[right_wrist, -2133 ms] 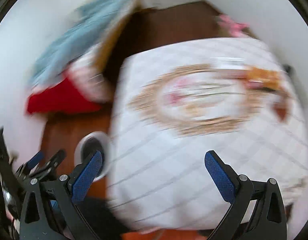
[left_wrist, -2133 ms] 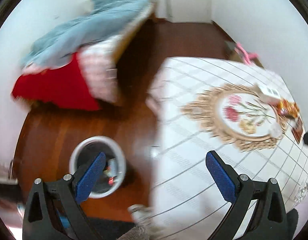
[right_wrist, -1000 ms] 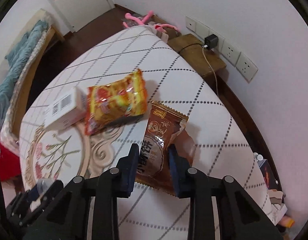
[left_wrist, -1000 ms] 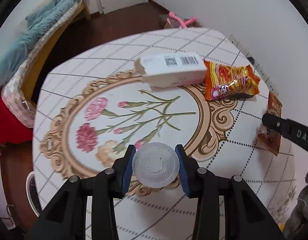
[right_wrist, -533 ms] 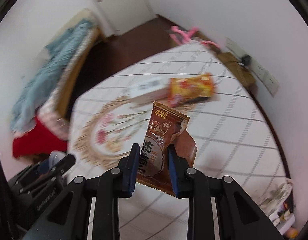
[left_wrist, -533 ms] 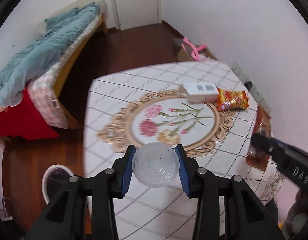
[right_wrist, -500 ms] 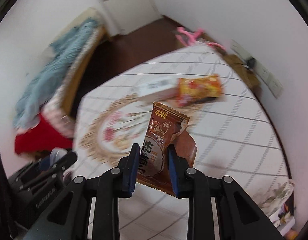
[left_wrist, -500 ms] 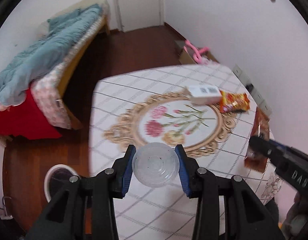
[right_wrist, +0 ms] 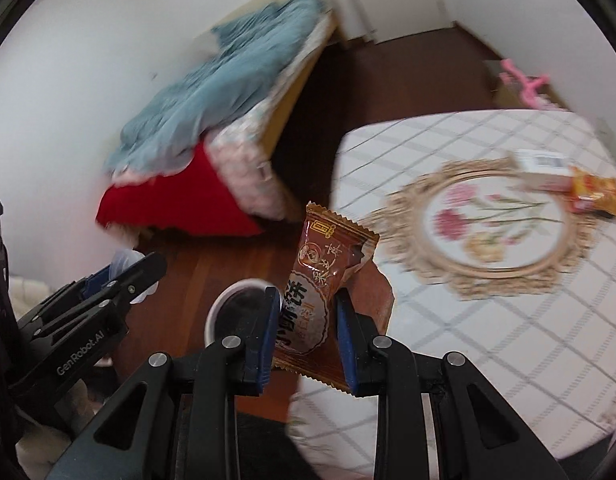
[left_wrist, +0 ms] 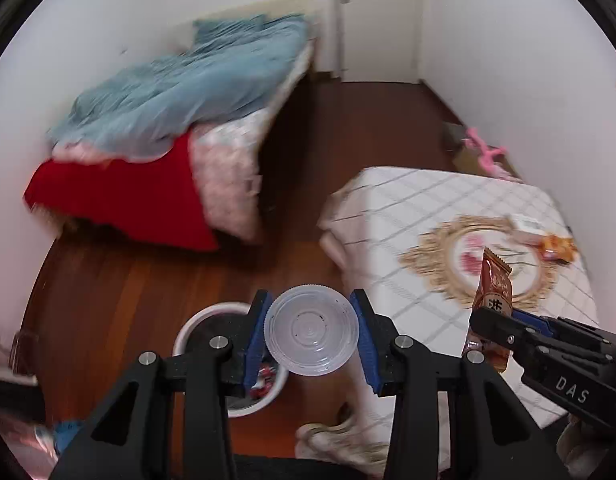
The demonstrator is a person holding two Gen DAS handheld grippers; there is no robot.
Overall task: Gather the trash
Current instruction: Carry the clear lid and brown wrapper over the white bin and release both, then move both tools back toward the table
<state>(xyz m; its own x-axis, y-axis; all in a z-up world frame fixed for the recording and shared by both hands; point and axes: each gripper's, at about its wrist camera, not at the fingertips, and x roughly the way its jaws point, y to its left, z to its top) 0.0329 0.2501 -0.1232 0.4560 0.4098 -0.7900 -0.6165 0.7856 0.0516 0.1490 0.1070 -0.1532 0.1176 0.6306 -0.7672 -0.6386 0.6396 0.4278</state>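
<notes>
My left gripper [left_wrist: 311, 335] is shut on a clear plastic cup [left_wrist: 311, 330], held above the wooden floor. Just below and left of it stands a white trash bin [left_wrist: 211, 322] with litter inside. My right gripper [right_wrist: 305, 330] is shut on a brown snack wrapper [right_wrist: 322, 280], also over the floor beside the table's edge; the same bin [right_wrist: 223, 308] shows behind its left finger. On the table remain a white box [right_wrist: 542, 170] and an orange snack bag [right_wrist: 598, 194]. Each gripper appears at the side of the other's view.
A table with a white checked cloth [left_wrist: 448, 220] and flower medallion fills the right. A bed [left_wrist: 179, 120] with blue quilt and red blanket stands at the back left. A pink object [left_wrist: 484, 150] lies by the far wall. A light-coloured shoe [left_wrist: 340, 438] lies on the floor by the table.
Both grippers have lifted off the table and swung left, carrying the cup and the wrapper out over the floor. The bin has come into view below them.
</notes>
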